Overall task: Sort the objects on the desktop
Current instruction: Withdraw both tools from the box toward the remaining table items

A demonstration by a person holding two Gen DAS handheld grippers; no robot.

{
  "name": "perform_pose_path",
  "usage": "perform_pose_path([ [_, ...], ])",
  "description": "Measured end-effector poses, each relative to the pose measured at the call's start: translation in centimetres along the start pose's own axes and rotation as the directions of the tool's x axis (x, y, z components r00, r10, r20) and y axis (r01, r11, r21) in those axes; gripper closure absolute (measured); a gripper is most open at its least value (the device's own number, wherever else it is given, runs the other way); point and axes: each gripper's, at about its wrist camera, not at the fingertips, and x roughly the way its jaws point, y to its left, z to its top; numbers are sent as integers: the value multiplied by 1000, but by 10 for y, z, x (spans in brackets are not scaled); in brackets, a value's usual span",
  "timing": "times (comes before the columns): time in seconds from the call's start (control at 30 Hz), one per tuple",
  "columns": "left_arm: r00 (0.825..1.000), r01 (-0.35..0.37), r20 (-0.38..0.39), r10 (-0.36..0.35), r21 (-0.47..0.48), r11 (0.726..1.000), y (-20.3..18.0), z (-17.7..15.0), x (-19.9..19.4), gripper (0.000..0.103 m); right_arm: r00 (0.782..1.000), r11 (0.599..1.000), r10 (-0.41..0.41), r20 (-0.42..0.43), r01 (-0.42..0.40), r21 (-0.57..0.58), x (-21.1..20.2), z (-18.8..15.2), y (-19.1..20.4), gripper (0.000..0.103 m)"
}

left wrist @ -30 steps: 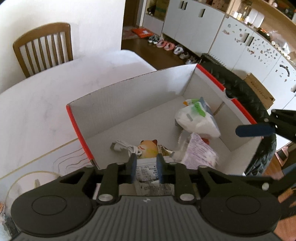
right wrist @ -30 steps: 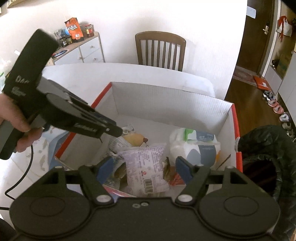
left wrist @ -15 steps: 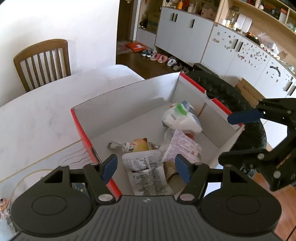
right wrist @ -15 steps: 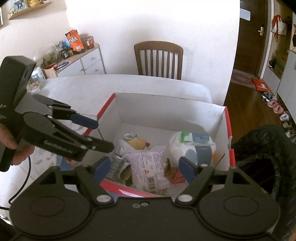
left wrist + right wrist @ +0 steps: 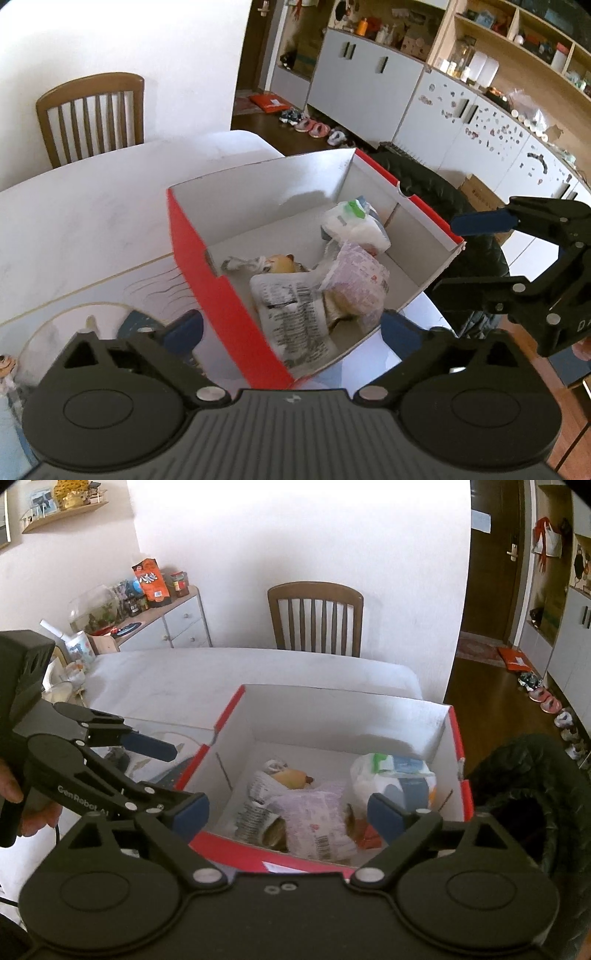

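Crinkly plastic packets (image 5: 291,306) lying in red box (image 5: 207,266); light, slippery, best pinched mid-body. Left gripper (image 5: 291,328), right gripper (image 5: 288,812) both opening wide, holding nothing.

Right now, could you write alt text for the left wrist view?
A red-edged cardboard box on a white table holds printed packets. The empty left gripper is opening in front of it; the right gripper hangs alongside.

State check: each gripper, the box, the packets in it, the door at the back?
left gripper: jaws opening, nothing between them
right gripper: jaws opening, nothing between them
red box: open-topped, upright on the table
printed packet: lying in the box
pink packet: lying in the box
white pack: in the box's corner
dark door: shut
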Motion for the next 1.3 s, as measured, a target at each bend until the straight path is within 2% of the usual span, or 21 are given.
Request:
perform_pose_path([
  [0.13,1000,-5,12,5,-19,1000,17,-12,-16,0,1000,1000,-11,4,11,-16,4,0,22,8],
  [0.3,998,-58,2,58,-33,998,45,-30,-31,0,1000,999,-10,-1,10,-36,13,2,56,7],
  [0.4,995,-101,-7,100,-50,994,69,-41,-40,0,1000,999,-3,3,3,-43,19,4,77,6],
  [0.63,991,-129,-38,126,-96,987,124,-62,-65,0,1000,997,14,-20,-15,-74,37,5,134,5],
  [0.83,987,-162,-34,160,-80,984,157,-75,-82,0,999,994,26,-43,-31,-109,56,8,183,5],
  [1.13,981,-194,-42,191,-59,979,203,-86,-90,0,999,995,0,-39,-4,-103,87,13,236,5],
  [1.3,977,-209,-67,204,-79,975,231,-90,-86,0,999,994,-20,-49,15,-110,107,16,260,6],
])
